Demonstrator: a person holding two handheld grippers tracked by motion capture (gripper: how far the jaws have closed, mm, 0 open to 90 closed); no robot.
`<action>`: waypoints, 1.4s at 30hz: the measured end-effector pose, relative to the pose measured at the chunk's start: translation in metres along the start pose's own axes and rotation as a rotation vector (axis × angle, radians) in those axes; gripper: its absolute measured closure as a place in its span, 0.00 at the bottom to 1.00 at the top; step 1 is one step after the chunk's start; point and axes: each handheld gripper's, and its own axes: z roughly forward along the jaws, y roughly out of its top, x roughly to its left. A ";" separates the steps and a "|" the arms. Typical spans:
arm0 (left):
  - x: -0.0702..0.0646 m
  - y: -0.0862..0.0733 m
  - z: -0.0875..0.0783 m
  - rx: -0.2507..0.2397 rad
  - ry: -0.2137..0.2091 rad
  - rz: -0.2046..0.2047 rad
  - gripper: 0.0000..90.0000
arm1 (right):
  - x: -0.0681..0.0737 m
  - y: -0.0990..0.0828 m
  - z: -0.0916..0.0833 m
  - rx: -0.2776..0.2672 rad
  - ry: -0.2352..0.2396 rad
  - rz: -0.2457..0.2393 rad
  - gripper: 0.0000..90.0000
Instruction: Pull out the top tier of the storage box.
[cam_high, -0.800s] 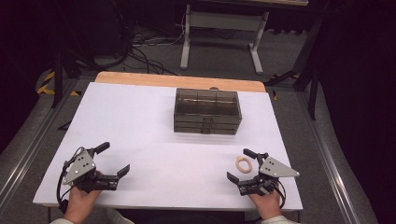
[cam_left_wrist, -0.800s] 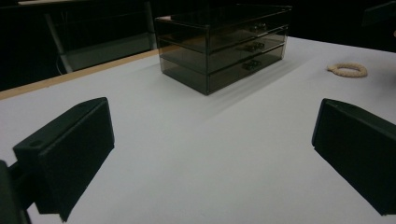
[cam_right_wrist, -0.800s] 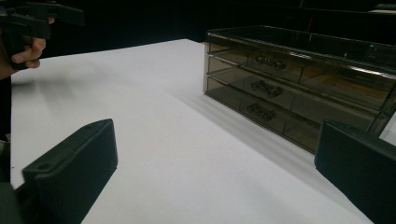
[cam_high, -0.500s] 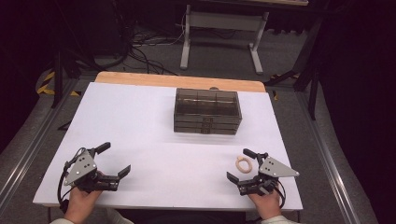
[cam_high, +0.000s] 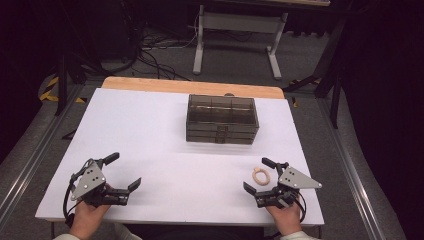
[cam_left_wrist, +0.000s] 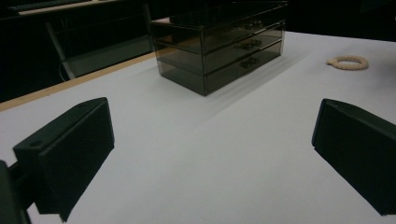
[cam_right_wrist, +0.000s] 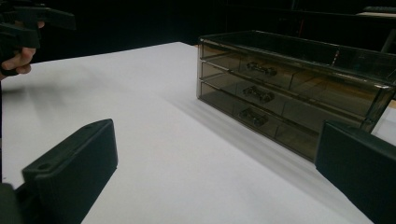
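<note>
Between the two grippers, on a white table (cam_high: 165, 135): bare surface, nothing held.

Item 1. Left gripper (cam_high: 119, 172), near the front left corner of the table, held in a hand (cam_high: 87, 215). Jaws spread wide, nothing between them. One finger (cam_high: 111, 158) points up the table, the other (cam_high: 134, 183) lies nearer the front edge. In the left gripper view (cam_left_wrist: 210, 140) only white table lies between the two black fingers (cam_left_wrist: 70, 149).

Item 2. Right gripper (cam_high: 260, 175), near the front right corner, held in a hand (cam_high: 285, 220), a grey three-cornered plate on top. Jaws spread wide, nothing gripped. In the right gripper view (cam_right_wrist: 215, 168) only bare table shows between its fingers (cam_right_wrist: 74, 172).

Item 3. Ring (cam_high: 260, 176), small, pale cream, lying flat on the table. Place: between the right gripper's two fingers as seen from above, closer to the far finger (cam_high: 269, 162); whether it touches either finger cannot be told. Well apart from the left gripper's fingers; in the left gripper view it lies far off to the upper right (cam_left_wrist: 348, 62).

Item 4. Drawer box (cam_high: 222, 119), smoky see-through plastic, three drawers with small handles, open compartments on top. Place: ahead of both grippers' fingers, well apart from them, nearer the table's far edge. All three drawers closed. Front seen in the left gripper view (cam_left_wrist: 224, 46) and the right gripper view (cam_right_wrist: 289, 88).
</note>
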 end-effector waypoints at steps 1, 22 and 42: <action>-0.001 0.000 0.000 -0.002 -0.001 -0.002 0.00 | 0.000 0.002 0.000 -0.001 -0.002 -0.005 0.00; -0.003 0.000 0.001 -0.004 -0.008 -0.007 0.00 | -0.009 0.043 0.016 0.025 0.023 -0.042 0.01; -0.001 0.001 0.001 -0.004 -0.016 -0.010 0.00 | -0.010 0.057 0.035 0.104 0.065 -0.107 0.05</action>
